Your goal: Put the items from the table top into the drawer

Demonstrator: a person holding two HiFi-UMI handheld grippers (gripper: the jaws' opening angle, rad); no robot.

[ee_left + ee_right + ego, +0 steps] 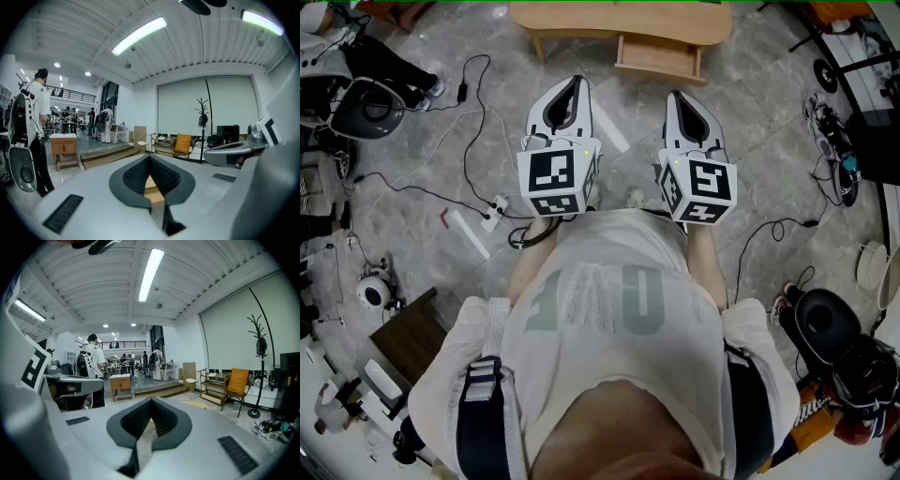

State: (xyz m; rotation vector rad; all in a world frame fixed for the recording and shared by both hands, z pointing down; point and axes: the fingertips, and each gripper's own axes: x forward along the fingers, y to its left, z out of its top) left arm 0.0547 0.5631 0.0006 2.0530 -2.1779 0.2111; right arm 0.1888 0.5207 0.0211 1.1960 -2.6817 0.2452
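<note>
Left gripper [575,82] and right gripper [677,96], both shut and empty, were held near-level, well short of the far wooden table [619,23] and its open drawer [661,58]; tabletop items lay out of view; likely hazard: tripping on the corded power strip [493,215] at near left during approach.

**Almost no writing that can be read**

The person's shirt [598,298] carries large pale grey-green letters across the front. In the head view they stand upside down and are too faint to read surely. The marker cube [558,178] of the left tool [573,84], and the one of the right tool [676,96], show only black-and-white square patterns.
</note>
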